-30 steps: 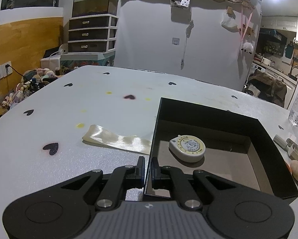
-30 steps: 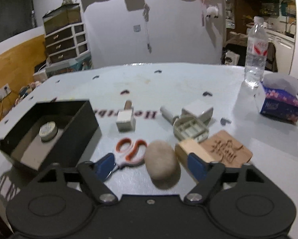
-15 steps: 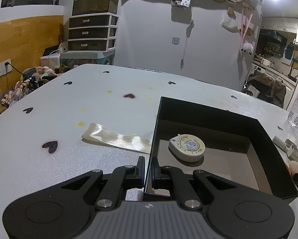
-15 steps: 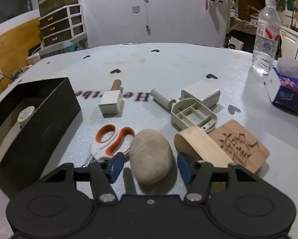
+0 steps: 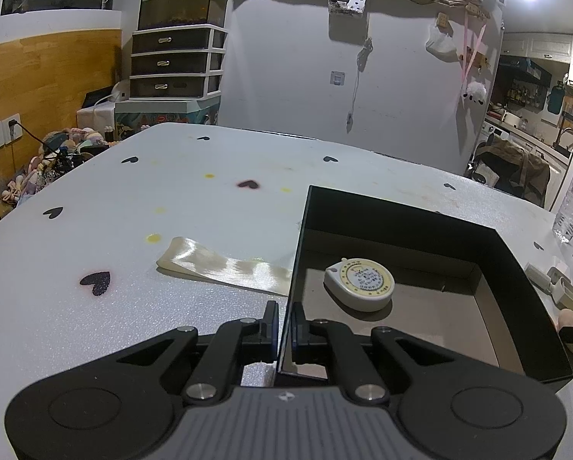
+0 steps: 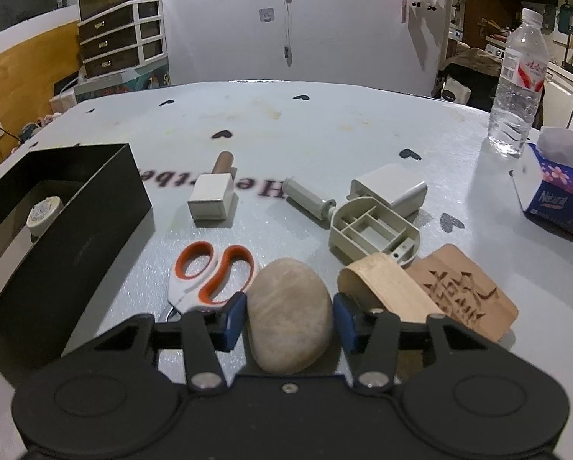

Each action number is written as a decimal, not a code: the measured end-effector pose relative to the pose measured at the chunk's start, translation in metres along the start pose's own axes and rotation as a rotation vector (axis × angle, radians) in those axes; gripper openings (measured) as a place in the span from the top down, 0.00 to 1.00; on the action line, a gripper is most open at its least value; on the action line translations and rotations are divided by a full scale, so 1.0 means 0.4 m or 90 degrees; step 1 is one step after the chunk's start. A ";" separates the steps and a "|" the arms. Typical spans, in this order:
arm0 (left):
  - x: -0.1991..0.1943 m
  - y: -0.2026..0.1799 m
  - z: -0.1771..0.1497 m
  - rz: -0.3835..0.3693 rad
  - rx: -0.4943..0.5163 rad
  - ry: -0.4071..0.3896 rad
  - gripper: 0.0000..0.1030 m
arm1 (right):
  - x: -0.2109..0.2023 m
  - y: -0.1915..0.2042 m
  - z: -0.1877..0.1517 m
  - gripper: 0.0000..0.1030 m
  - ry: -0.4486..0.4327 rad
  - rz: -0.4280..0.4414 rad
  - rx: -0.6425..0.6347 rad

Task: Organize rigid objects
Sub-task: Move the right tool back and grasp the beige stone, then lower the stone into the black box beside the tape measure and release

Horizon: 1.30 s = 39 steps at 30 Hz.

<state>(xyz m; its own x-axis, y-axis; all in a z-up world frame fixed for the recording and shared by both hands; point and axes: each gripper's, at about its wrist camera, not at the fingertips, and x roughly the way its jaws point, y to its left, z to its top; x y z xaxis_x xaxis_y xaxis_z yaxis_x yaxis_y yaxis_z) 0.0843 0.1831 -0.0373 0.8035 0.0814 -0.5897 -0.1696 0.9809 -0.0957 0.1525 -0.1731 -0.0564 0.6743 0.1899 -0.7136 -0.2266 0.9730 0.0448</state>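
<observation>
My left gripper point(image 5: 284, 326) is shut on the near left wall of an open black box point(image 5: 512, 264), which holds a round white tape measure point(image 5: 359, 283). The box also shows at the left of the right wrist view point(image 6: 94, 222). My right gripper point(image 6: 289, 316) sits low over the table with its blue pads point(image 6: 235, 316) on either side of a smooth beige stone point(image 6: 290, 322); the jaws stand close to its sides, touching or nearly so. Orange-handled scissors point(image 6: 209, 276) lie left of the stone.
A white stamp block point(image 6: 211, 193), a grey plastic part point(image 6: 370, 230), a white adapter point(image 6: 388, 188), a bamboo ring point(image 6: 386, 287) and a carved wooden plaque point(image 6: 462, 295) lie nearby. A water bottle point(image 6: 518, 88) and tissue box point(image 6: 558, 191) stand at the right. A cream ribbon point(image 5: 221, 264) lies left of the box.
My right gripper has come down and forward over the stone and its jaws have narrowed around it. The left gripper and the box have stayed put.
</observation>
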 end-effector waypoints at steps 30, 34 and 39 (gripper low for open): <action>0.007 -0.009 0.003 0.000 0.015 0.006 0.95 | 0.076 0.463 0.232 0.52 0.062 0.144 -0.074; 0.006 -0.009 0.005 -0.002 0.017 0.007 0.95 | 0.129 0.491 0.240 0.52 0.095 0.112 -0.074; 0.005 -0.011 0.002 -0.001 0.023 0.004 0.95 | 0.164 0.509 0.241 0.51 0.109 0.089 -0.070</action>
<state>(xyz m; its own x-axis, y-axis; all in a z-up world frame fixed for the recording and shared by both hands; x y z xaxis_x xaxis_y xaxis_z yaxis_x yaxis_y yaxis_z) 0.0873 0.1790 -0.0374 0.8005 0.0792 -0.5940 -0.1478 0.9867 -0.0676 0.2183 0.0501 -0.0266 0.5040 0.2880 -0.8143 -0.3907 0.9168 0.0824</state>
